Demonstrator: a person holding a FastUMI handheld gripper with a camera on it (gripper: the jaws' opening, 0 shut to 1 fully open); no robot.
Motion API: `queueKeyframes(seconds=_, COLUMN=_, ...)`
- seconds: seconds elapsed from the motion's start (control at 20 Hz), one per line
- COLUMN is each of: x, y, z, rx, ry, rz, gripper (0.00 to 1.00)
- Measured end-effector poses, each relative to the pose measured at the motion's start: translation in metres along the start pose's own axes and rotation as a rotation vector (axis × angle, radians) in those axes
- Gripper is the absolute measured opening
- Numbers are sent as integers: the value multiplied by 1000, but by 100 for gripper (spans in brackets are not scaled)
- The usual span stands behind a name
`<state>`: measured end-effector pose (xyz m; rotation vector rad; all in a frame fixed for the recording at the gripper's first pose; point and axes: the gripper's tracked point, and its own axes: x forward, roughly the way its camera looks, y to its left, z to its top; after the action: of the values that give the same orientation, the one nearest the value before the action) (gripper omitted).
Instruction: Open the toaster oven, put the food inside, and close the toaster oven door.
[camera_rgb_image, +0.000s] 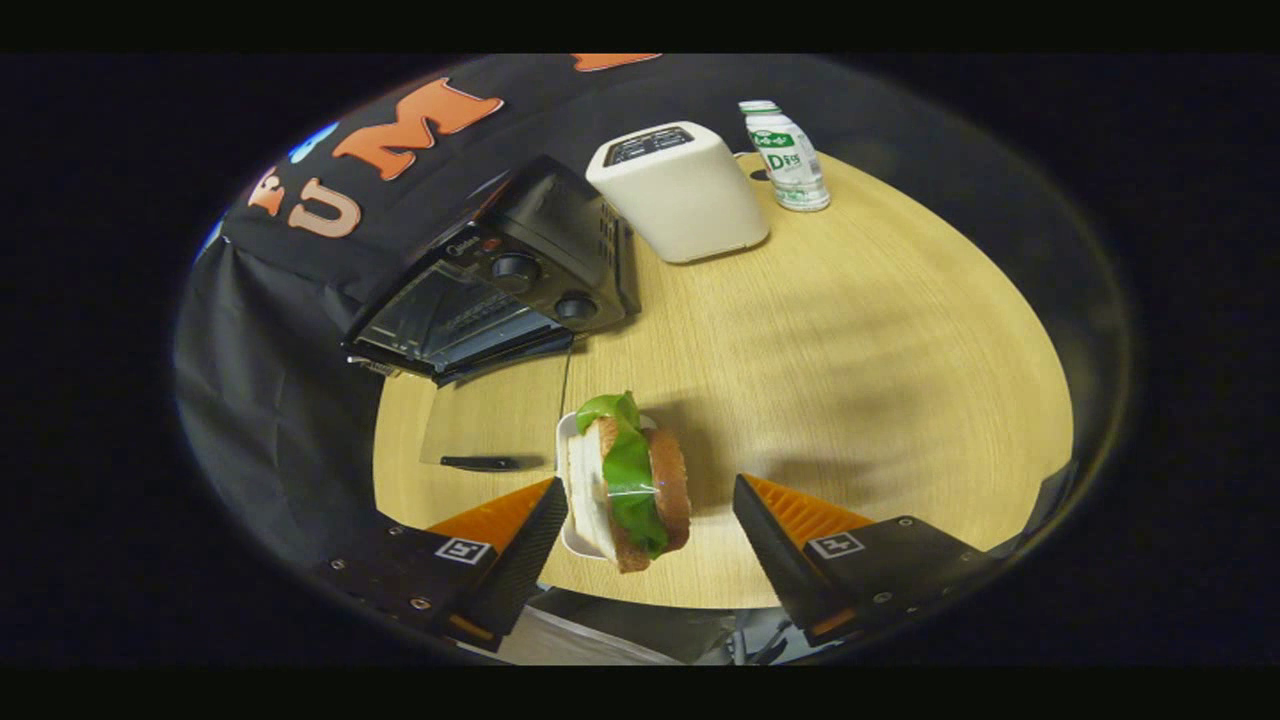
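Black toaster oven stood with its glass door already dropped open onto the bench, while the sandwich on its white dish, short of that door, waited between the spread, empty jaws, leaving loading and closing undone.

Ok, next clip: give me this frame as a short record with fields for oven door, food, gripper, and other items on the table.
oven door: toaster oven door looks open, lowered onto the table
food: sandwich with lettuce on a white tray, between the fingers
gripper: hand-held gripper open; one finger close beside the tray, the other apart from the sandwich
other items: white toaster, bottle beyond it
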<state>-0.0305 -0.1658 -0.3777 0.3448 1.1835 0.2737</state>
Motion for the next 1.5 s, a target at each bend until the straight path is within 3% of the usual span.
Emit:
queueKeyframes(seconds=0.15, x=5, y=8, z=1, rx=3, ry=13, rz=44, gripper=95)
queueKeyframes(seconds=0.35, x=8, y=9, z=-1, rx=-8, ry=28, rz=42, gripper=62)
queueKeyframes(seconds=0.4, x=5, y=14, z=3, rx=12, ry=15, rz=56, gripper=49)
queueKeyframes(seconds=0.5, x=-3, y=21, z=9, rx=27, ry=-23, rz=56, gripper=38)
queueKeyframes(seconds=0.6, x=-17, y=25, z=15, rx=3, ry=-62, rz=29, gripper=33)
queueKeyframes(seconds=0.8, x=-52, y=60, z=41, rx=31, ry=-198, rz=76, gripper=30)
queueKeyframes(seconds=1.0, x=-57, y=104, z=57, rx=115, ry=-325, rz=155, gripper=30)
queueKeyframes(seconds=1.2, x=-24, y=144, z=62, rx=262, ry=-405, rz=259, gripper=31)
queueKeyframes(seconds=1.5, x=44, y=188, z=71, rx=467, ry=-488, rz=346, gripper=30)
